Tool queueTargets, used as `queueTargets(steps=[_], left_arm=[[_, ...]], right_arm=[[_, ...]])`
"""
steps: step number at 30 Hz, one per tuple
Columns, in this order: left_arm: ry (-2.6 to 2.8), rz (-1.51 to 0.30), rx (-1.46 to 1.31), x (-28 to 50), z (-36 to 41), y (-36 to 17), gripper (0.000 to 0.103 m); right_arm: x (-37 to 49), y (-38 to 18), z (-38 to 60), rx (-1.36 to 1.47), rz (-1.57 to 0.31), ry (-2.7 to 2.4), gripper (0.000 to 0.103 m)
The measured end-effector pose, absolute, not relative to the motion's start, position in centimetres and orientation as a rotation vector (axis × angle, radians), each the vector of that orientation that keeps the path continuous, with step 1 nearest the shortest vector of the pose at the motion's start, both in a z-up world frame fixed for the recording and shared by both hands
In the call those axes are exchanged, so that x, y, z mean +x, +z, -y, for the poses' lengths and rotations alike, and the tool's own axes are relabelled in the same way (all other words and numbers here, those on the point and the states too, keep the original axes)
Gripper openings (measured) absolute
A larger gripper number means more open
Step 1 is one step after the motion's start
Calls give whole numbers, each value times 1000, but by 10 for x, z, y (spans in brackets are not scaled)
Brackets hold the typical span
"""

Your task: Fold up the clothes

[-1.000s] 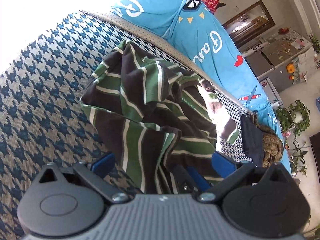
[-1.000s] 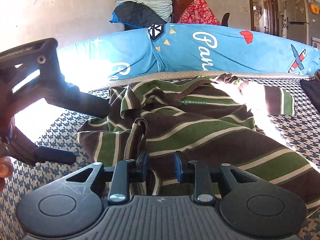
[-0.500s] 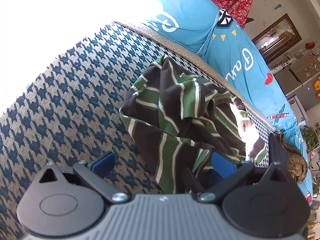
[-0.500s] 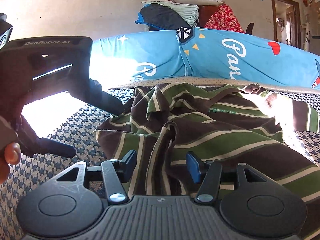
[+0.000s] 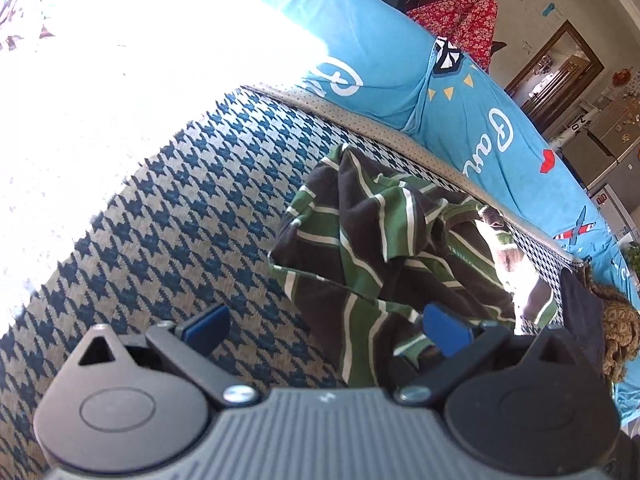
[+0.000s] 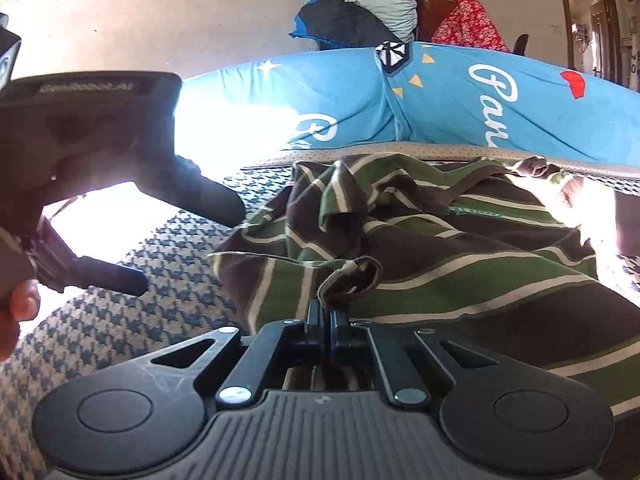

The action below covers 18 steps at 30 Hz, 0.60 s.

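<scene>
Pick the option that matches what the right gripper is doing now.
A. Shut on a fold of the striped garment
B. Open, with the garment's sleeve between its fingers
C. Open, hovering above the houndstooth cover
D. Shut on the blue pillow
A: in the right wrist view the right gripper has its fingers pressed together on a bunched edge of the striped garment.

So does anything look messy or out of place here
The striped shirt lies crumpled in a heap on the houndstooth cover, not flat. The right claw is shut on a bunched edge; the left claw is open.
</scene>
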<state>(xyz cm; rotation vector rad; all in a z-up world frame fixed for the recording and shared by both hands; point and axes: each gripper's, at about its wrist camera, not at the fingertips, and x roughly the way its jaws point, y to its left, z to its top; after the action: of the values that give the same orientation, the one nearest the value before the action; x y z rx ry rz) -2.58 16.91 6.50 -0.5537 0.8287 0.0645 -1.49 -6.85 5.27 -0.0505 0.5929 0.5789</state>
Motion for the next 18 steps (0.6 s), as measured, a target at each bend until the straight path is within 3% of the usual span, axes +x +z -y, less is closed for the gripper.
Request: queueTargets(steps=[6,18], left_arm=[[121,-761,-464,-50,-179,82,103],[119,-734,-415,-94,-181,85,103]], right_arm=[[-53,72,65,-20,-589,810,5],[-131,60,34,-226,-562,968,5]])
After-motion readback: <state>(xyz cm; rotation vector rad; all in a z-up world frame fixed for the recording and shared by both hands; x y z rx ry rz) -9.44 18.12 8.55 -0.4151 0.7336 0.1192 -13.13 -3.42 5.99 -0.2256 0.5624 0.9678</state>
